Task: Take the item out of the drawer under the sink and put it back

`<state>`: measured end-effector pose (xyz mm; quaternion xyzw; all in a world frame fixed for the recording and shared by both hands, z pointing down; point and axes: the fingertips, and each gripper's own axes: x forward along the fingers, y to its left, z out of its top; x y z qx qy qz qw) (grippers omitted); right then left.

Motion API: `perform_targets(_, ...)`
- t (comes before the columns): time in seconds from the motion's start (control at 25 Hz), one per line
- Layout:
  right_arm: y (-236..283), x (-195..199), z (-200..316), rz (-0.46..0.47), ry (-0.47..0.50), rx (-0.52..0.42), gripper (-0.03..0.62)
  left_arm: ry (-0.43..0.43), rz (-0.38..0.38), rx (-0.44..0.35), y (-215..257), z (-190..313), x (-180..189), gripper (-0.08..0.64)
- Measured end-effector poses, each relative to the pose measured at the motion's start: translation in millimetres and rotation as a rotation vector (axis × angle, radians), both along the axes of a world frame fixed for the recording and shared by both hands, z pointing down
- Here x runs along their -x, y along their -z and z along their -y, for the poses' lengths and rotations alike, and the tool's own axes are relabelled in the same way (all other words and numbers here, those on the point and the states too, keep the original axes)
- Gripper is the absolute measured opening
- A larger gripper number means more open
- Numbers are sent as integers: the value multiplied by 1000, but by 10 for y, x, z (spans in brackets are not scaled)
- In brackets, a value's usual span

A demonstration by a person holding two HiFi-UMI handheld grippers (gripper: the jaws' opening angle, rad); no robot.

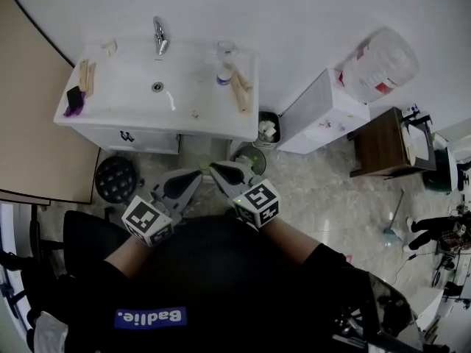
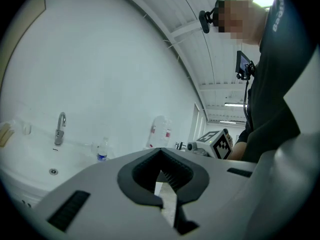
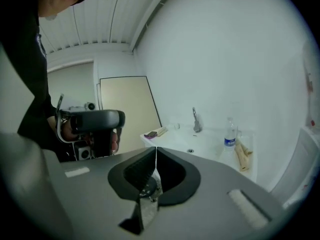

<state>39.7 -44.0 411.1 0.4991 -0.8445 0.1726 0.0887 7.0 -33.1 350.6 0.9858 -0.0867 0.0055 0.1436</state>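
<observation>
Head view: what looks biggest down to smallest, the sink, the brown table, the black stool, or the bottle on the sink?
1. sink
2. brown table
3. black stool, only a little smaller than the table
4. bottle

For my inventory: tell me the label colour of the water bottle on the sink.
Blue. The water bottle shows best in the right gripper view.

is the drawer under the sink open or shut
Shut, it seems: the drawer front sits flush beneath the sink rim, nothing pulled out.
</observation>
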Motion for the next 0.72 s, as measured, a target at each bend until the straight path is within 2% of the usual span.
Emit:
perform_targets(0.4, 601, -59, -196, 46, -17, -132, 3, -6, -23, 22, 165, -63, -56, -8)
perform_targets(0.48, 656, -49, -210, 40, -14, -154, 2, -21, -6, -2, 125, -85, -62, -8)
perform_targets(0.6, 616, -48, -226, 48, -14, -155, 2, -56, 34, -10, 70, -152, -84, -8)
perform_targets(0.72, 570, -47, -228, 62, -15, -145, 2, -60, 37, -8, 71, -168, -93, -9)
